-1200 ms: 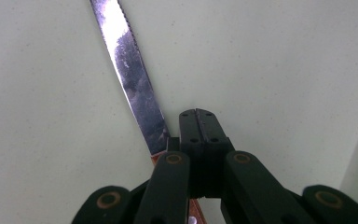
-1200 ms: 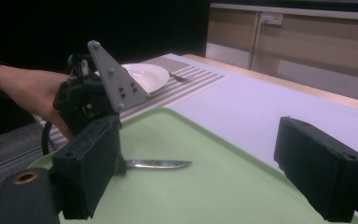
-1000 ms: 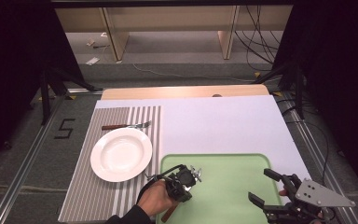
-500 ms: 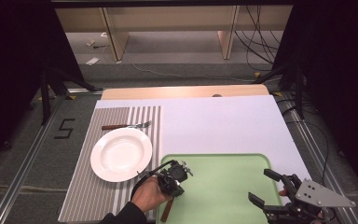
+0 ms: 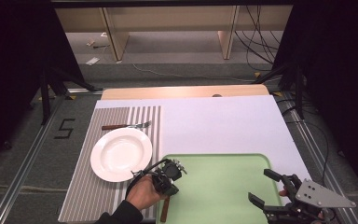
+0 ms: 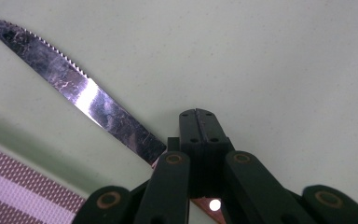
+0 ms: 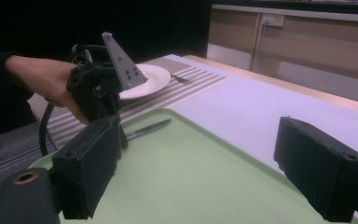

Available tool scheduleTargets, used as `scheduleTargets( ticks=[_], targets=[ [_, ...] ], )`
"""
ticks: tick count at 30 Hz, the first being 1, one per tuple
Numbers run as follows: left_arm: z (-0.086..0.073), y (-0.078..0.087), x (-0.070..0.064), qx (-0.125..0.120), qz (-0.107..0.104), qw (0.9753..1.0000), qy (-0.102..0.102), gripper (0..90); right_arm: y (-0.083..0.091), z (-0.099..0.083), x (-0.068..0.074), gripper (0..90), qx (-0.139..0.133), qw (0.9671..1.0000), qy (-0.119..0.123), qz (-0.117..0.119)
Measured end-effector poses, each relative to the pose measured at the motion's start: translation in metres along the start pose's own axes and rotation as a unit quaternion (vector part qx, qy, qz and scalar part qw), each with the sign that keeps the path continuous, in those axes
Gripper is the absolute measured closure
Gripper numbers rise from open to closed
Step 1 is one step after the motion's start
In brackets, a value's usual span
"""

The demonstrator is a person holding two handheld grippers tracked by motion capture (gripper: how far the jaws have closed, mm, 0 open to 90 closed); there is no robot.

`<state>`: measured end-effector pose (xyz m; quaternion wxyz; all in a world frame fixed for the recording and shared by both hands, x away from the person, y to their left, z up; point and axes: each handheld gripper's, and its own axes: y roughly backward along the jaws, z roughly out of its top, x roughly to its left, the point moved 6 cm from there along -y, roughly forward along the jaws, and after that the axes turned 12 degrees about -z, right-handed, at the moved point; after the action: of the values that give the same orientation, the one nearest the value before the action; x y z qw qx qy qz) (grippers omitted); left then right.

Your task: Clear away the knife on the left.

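Observation:
A knife with a serrated steel blade [image 6: 74, 86] and a brown handle [image 5: 164, 211] lies along the left edge of the green tray [image 5: 223, 196]. My left gripper [image 5: 167, 179], held in a hand, is shut on the knife where blade meets handle; in the left gripper view its jaws [image 6: 199, 119] are pressed together over it. From the right gripper view I see that gripper [image 7: 98, 88] with the blade [image 7: 148, 128] pointing out low over the tray. My right gripper [image 5: 259, 185] stands open at the tray's near right corner, nothing between its fingers [image 7: 91, 161].
A white plate [image 5: 120, 153] sits on a striped placemat [image 5: 86, 196] left of the tray, with a fork [image 5: 127, 126] beyond it. A white sheet [image 5: 219, 126] covers the table behind the tray. Cables run on the floor at the far right.
My left gripper has shifted a little to the left with the knife, toward the tray's left edge. The right gripper has stayed still.

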<state>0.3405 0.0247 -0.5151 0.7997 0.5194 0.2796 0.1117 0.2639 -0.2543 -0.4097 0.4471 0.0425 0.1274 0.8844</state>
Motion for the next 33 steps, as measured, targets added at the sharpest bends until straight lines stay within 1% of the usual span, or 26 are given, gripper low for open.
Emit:
scheduleTargets(
  ticks=[5, 16, 18, 20, 24, 26, 28, 33],
  targets=[
    [-0.004, 0.002, 0.002, 0.002, -0.003, 1.0, 0.003, 89.6, 0.0, -0.001, -0.001, 15.7, 0.001, 1.0, -0.002, 0.0],
    [-0.01, 0.005, 0.004, 0.004, -0.001, 0.9999, 0.01, 89.6, 0.001, 0.0, -0.002, 15.7, 0.001, 1.0, -0.004, 0.002],
    [-0.012, 0.005, 0.004, 0.006, 0.0, 0.9999, 0.009, 89.6, 0.001, -0.001, -0.003, 15.7, 0.001, 1.0, -0.005, 0.002],
    [-0.014, 0.006, 0.004, 0.005, -0.004, 0.9999, 0.008, 89.6, 0.001, -0.001, -0.003, 15.7, 0.0, 1.0, -0.007, 0.002],
    [-0.015, 0.006, 0.003, 0.005, -0.002, 1.0, 0.008, 89.6, 0.0, -0.001, -0.004, 15.7, 0.001, 1.0, -0.009, 0.002],
    [-0.015, 0.006, 0.003, 0.007, -0.001, 1.0, 0.004, 89.6, 0.0, -0.001, -0.005, 15.7, 0.002, 1.0, -0.009, 0.001],
    [-0.015, 0.006, 0.004, 0.006, -0.005, 1.0, 0.006, 89.6, 0.0, -0.001, -0.005, 15.7, 0.0, 1.0, -0.009, 0.001],
    [-0.015, 0.006, 0.005, 0.004, -0.008, 0.9999, 0.008, 89.5, 0.0, -0.001, -0.006, 15.7, 0.001, 1.0, -0.01, 0.001]
  ],
)
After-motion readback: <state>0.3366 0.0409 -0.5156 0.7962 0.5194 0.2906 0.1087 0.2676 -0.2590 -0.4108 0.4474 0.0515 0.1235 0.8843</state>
